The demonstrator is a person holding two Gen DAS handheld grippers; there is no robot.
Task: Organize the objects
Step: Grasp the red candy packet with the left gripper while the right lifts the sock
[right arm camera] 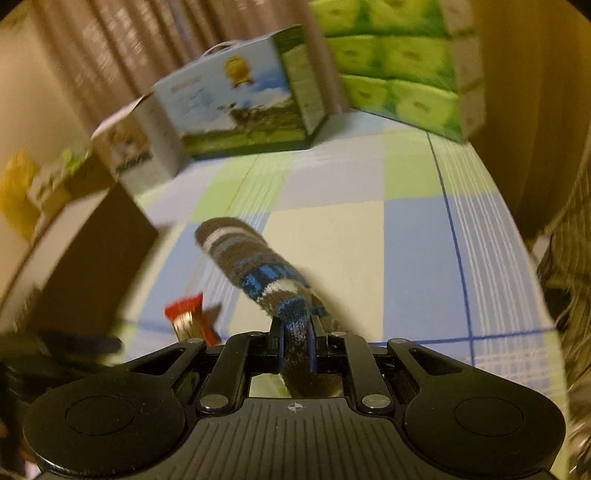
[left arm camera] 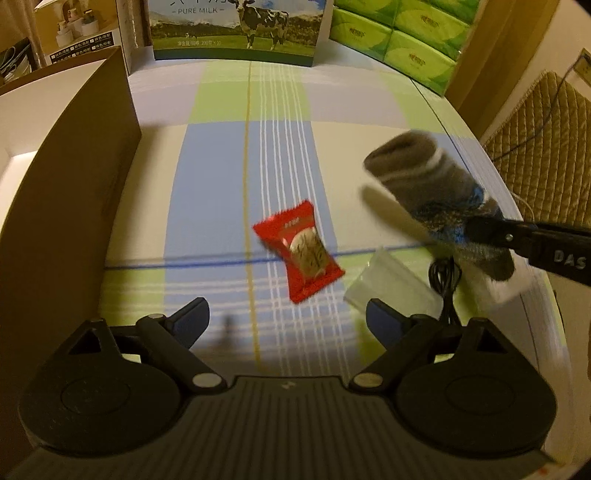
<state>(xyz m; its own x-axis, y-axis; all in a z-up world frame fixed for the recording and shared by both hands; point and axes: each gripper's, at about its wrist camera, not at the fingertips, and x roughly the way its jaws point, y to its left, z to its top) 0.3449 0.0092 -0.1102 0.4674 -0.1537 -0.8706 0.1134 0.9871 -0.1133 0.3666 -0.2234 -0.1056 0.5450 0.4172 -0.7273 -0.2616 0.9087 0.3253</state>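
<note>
My right gripper (right arm camera: 295,325) is shut on a grey, white and blue striped sock (right arm camera: 255,266) and holds it above the checked tablecloth; it shows from the side in the left wrist view (left arm camera: 480,229), with the sock (left arm camera: 424,177) sticking out to the left. A red candy wrapper (left arm camera: 299,251) lies on the cloth just ahead of my left gripper (left arm camera: 288,317), which is open and empty. The wrapper also shows at the lower left of the right wrist view (right arm camera: 192,319).
A brown cardboard box (left arm camera: 74,177) stands at the left. A milk carton box (left arm camera: 240,29) and green tissue packs (left arm camera: 399,37) stand at the back. A clear plastic cup (left arm camera: 391,284) and a black cable (left arm camera: 447,280) lie at the right near the table edge.
</note>
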